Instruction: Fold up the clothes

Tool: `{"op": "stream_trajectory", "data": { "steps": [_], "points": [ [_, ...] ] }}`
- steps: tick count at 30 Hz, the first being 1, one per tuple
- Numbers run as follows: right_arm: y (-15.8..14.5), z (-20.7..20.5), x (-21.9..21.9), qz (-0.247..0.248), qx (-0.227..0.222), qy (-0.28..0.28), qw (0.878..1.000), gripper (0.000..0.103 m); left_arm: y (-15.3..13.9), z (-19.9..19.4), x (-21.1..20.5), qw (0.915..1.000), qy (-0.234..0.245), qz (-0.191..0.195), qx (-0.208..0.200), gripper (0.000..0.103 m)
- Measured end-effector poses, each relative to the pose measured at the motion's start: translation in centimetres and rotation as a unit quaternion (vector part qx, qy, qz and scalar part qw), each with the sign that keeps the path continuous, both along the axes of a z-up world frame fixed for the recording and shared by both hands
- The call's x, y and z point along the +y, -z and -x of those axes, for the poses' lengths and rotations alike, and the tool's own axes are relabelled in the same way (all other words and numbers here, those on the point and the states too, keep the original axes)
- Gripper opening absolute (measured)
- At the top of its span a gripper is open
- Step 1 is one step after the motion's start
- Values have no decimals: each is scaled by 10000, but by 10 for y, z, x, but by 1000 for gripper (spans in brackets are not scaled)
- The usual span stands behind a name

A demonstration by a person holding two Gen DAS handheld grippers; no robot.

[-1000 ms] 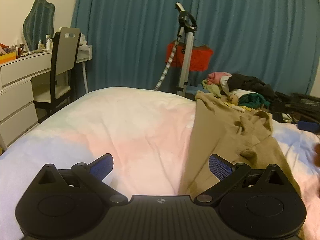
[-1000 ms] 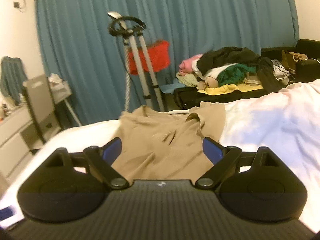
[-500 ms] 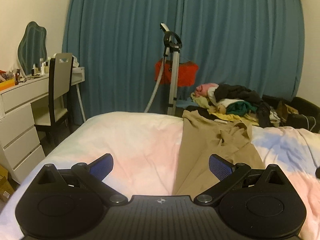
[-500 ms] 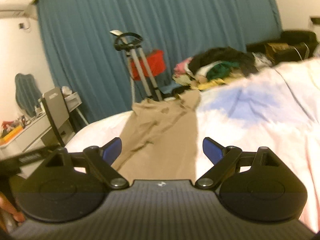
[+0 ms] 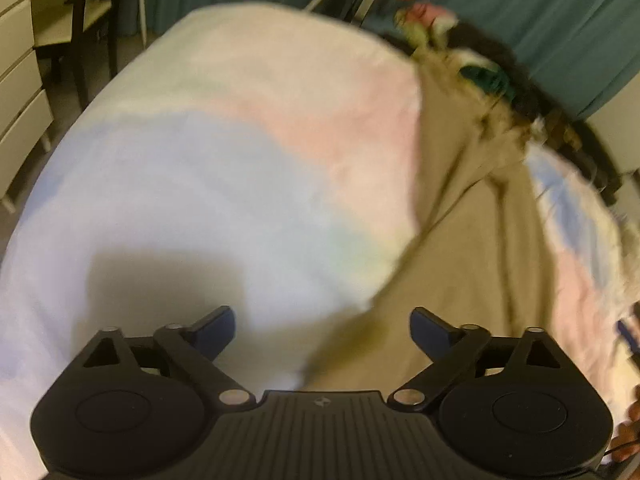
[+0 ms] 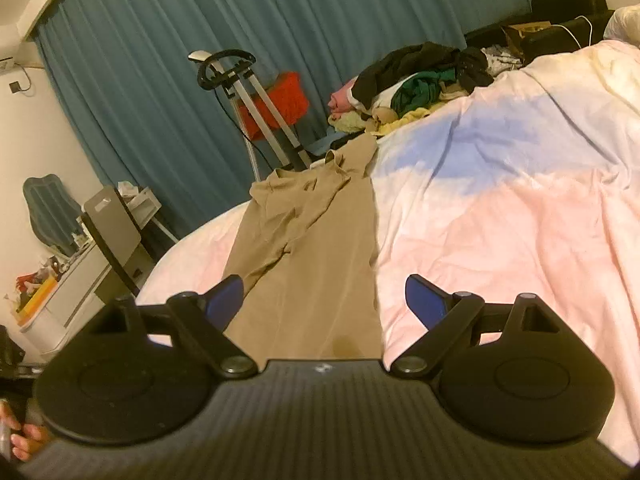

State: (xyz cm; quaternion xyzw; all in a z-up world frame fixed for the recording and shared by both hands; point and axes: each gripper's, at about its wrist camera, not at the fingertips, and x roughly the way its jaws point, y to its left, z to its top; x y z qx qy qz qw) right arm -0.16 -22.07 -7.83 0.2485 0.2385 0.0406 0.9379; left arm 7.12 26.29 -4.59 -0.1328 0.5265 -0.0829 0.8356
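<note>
Right, soft stuff everywhere: tan trousers (image 6: 312, 248) of smooth, thin fabric lie lengthwise on a pastel bedspread (image 6: 500, 240) w/ pink, blue and cream patches, gently rumpled. Waist end is creased and bunched toward the far edge of the bed; the legs run flat toward both cameras. Left gripper (image 5: 322, 330) is hard black plastic w/ blue pads (image 5: 216, 328), jaws wide, holding nothing, hovering over bare bedspread (image 5: 200, 184) w/ the trousers (image 5: 472, 248) just to its right. Right gripper (image 6: 324, 296) is also spread wide and empty, sitting right over the near end of the trousers.

Vs half a sec ago: left view has tipped down sharply, curtain mostly gone from frame, bed now fills it, pic badly motion-blurred. Right view has come in closer over the trouser legs.

Behind: pleated teal curtain (image 6: 240, 40), a metal stand (image 6: 256, 104) w/ red fabric, and a mixed clothes pile (image 6: 416, 80) past the bed's edge.
</note>
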Motion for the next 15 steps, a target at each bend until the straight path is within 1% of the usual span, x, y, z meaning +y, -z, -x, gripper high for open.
{"op": "stream_trajectory", "data": {
  "steps": [2,3,5,6,8,9,10,11,13,15],
  "points": [
    [2,2,-1,49,45,35,10000,89,10,-2,3,9997,169,-37,159,79],
    [3,3,-2,61,70,60,9999,89,12,0,2,9993,333,-59,160,78],
    [5,2,-4,14,145,102,9998,89,13,2,-6,9968,771,-201,65,74],
    [6,1,-5,-24,173,108,9998,89,13,6,-14,9940,1046,-315,0,72],
    [7,-2,-7,-79,213,107,9997,89,14,12,-29,9868,1538,-505,-13,56],
    [7,-3,-9,-65,230,119,9996,89,14,15,-40,9828,1721,-666,-30,38],
    [7,-4,-10,-45,248,136,9996,89,12,18,-50,9783,1899,-823,-68,17],
    [8,-5,-12,-33,270,164,9995,89,8,21,-58,9735,2063,-972,-154,3],
    [9,-6,-17,-53,330,234,9992,89,-1,30,-76,9618,2392,-1279,-360,3],
    [10,-6,-23,-100,381,311,9987,89,-21,45,-95,9477,2676,-1555,-785,2]
  ]
}}
